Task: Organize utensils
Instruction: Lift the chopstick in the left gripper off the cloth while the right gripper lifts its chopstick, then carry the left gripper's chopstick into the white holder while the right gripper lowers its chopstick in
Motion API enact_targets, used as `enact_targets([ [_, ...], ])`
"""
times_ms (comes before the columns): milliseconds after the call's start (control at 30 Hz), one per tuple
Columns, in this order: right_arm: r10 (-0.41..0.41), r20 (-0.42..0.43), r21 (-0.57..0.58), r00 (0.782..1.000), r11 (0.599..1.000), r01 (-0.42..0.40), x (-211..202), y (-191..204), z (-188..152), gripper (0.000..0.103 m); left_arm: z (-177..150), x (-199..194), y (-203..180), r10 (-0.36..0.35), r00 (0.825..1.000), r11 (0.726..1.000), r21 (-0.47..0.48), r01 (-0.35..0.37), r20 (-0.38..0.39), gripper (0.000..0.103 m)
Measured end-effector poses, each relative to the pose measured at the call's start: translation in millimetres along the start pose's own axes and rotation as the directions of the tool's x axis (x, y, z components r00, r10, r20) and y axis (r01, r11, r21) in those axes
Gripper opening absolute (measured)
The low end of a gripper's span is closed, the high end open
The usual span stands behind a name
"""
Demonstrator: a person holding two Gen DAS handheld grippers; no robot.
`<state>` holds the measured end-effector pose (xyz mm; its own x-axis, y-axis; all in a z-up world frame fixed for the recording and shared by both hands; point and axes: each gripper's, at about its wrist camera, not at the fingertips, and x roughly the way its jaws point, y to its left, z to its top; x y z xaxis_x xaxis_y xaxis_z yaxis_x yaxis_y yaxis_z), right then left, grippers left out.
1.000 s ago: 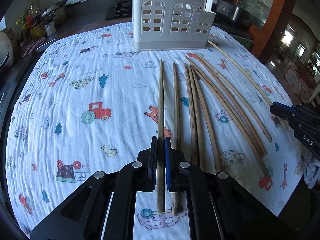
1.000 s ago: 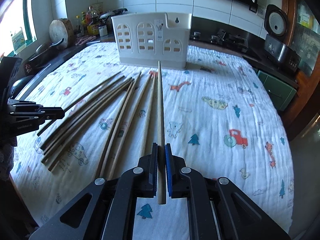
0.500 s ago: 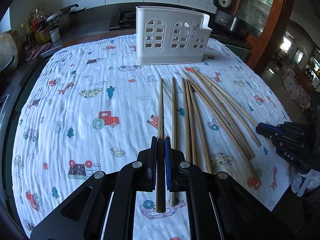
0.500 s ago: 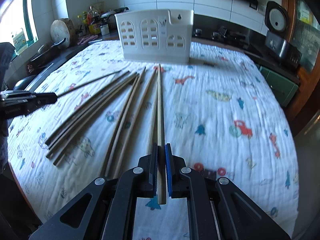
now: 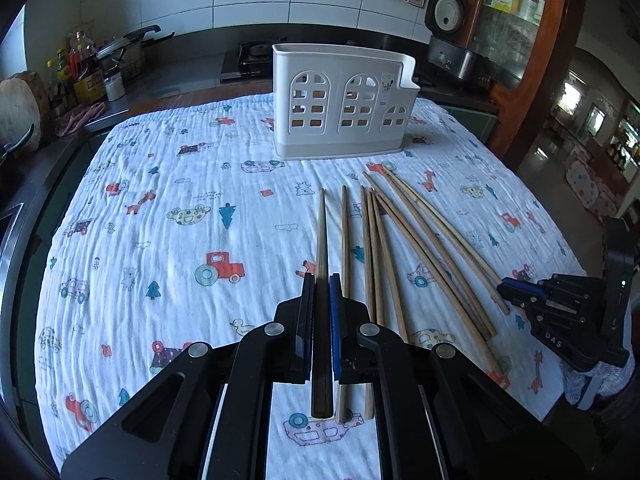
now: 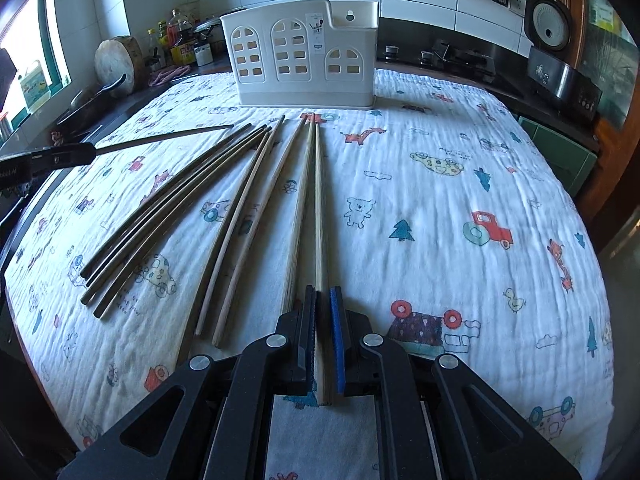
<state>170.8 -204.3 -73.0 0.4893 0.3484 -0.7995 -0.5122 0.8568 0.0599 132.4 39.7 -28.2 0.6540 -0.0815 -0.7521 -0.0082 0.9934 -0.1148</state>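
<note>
Left gripper pinched dark chopstick, lifted clear of cloth, tip toward 12 o'clock. Right gripper closed on pale chopstick, seemingly raised too. Loose chopsticks fanned at its 10 o'clock. Holder upright at 12 o'clock, apparently empty. Advice: carry stick high, tip vertical above holder rim, lower into compartment, release only once seated; keep arms apart.

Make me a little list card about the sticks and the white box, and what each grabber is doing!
left gripper: shut on a dark chopstick, lifted off the cloth
right gripper: shut on a light chopstick
loose chopsticks: fanned out on the cartoon cloth
white holder: upright behind the chopsticks, contents hidden
</note>
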Motion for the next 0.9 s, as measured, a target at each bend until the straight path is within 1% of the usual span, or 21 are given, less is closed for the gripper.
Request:
enact_targets([
  [167, -0.009, 0.008, -0.004, 1.000, 1.000, 0.009, -3.2, -0.3, -0.9, 0.007, 8.8, -1.9, 1.2, -0.001, 1.000, 1.000, 0.001, 0.001, 0.011, 0.006],
  [333, -0.013, 0.080, -0.022, 0.997, 1.000, 0.015, -27.4, 1.1, 12.4, 0.007, 16.0, -3.7, 2.4, -0.010, 1.000, 1.000, 0.005, 0.010, 0.014, 0.006],
  [500, -0.017, 0.182, -0.047, 0.983, 0.999, 0.026, -56.4, 4.1, 38.7, 0.007, 26.2, -4.4, 2.6, -0.014, 1.000, 1.000, 0.013, 0.014, 0.019, 0.006],
  [567, -0.013, 0.209, -0.051, 0.978, 0.998, 0.024, -62.1, 4.2, 50.0, 0.007, 31.8, -5.1, 2.3, -0.014, 1.000, 1.000, 0.018, 0.014, 0.024, 0.006],
  [700, -0.003, 0.245, -0.057, 0.969, 0.998, 0.018, -65.8, 3.3, 73.0, 0.007, 45.2, -10.0, 2.1, -0.018, 0.999, 0.999, 0.030, 0.016, 0.043, 0.006],
  [900, 0.016, 0.276, -0.074, 0.961, 0.997, 0.005, -72.8, 2.2, 112.5, 0.007, 69.8, -19.9, 2.4, -0.038, 0.996, 0.999, 0.041, 0.035, 0.078, 0.006],
])
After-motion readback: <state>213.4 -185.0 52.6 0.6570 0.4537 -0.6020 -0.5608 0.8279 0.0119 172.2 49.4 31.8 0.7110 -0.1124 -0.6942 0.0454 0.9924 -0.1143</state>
